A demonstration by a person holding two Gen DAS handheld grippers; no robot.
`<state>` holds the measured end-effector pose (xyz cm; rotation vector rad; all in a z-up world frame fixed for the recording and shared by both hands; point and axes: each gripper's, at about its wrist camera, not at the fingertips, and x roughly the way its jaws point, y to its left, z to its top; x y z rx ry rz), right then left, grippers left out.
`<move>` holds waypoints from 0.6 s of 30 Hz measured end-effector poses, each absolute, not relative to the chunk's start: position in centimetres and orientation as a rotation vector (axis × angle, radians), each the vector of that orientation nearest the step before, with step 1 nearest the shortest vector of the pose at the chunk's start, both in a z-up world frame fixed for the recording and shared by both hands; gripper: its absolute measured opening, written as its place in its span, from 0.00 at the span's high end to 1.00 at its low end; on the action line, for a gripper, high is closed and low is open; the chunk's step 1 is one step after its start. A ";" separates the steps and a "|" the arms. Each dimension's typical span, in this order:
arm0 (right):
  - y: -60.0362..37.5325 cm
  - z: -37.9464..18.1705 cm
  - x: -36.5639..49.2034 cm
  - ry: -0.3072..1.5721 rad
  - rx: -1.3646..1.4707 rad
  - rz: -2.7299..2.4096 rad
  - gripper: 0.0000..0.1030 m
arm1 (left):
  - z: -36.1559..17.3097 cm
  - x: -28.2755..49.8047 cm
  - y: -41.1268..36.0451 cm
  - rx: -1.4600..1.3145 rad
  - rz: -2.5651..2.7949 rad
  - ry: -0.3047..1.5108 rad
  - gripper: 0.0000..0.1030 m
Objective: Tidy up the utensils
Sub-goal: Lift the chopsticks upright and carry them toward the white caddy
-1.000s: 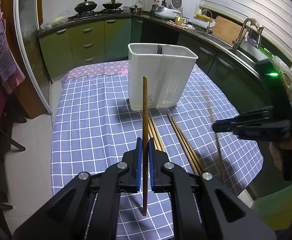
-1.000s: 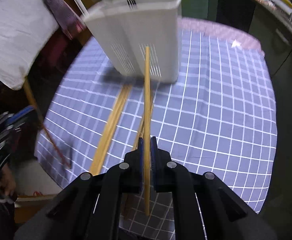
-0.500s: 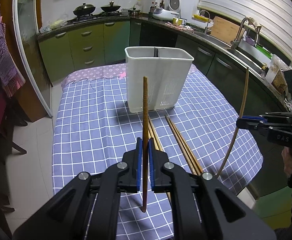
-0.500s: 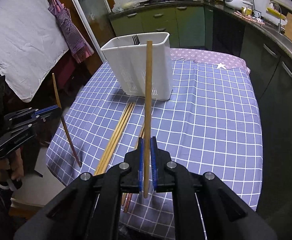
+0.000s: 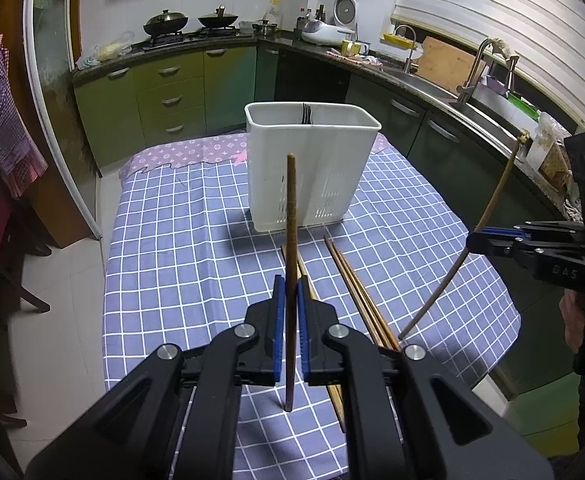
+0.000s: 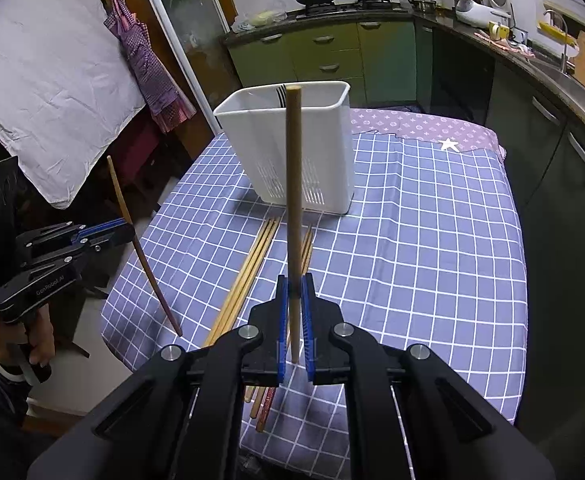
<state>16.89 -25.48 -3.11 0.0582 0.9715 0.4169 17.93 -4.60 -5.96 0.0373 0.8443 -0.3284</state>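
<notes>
My left claw point(image 5: 291, 300) clamps a dark chopstick point(image 5: 290, 240) upright above the checked tabletop point(image 5: 180, 240); my right claw point(image 6: 294, 308) pinches a pale chopstick point(image 6: 293, 184) likewise. Loose chopsticks point(image 6: 248, 272) lie before the white holder point(image 6: 288, 148). Only the right view shows the hanging white sheet point(image 6: 44, 80).

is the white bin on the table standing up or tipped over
Standing up. The white bin rests on its base on the checked tablecloth, open top upward, with fork tines poking above its rim.
</notes>
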 end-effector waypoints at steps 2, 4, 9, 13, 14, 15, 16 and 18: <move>-25.3 -3.0 17.0 0.970 0.056 0.422 0.93 | -5.9 17.9 -4.6 0.035 -0.330 0.842 0.94; -25.2 -3.0 17.1 0.968 0.053 0.424 0.93 | -5.7 18.0 -4.6 0.033 -0.333 0.836 0.94; -25.3 -2.6 17.2 0.961 0.050 0.428 0.93 | -5.3 18.0 -4.6 0.029 -0.340 0.825 0.94; -25.1 -2.2 17.2 0.951 0.044 0.431 0.93 | -4.7 18.0 -4.8 0.030 -0.345 0.813 0.94; -25.1 -2.1 17.2 0.949 0.041 0.433 0.93 | -4.7 18.1 -4.8 0.031 -0.346 0.811 0.94; -25.1 -2.1 17.2 0.949 0.040 0.434 0.93 | -4.6 18.1 -4.8 0.033 -0.347 0.810 0.94; -25.0 -2.1 17.3 0.949 0.039 0.434 0.93 | -4.5 18.2 -4.9 0.033 -0.347 0.809 0.94; -24.9 -2.1 17.3 0.949 0.037 0.437 0.93 | -4.5 18.3 -5.1 0.032 -0.351 0.810 0.94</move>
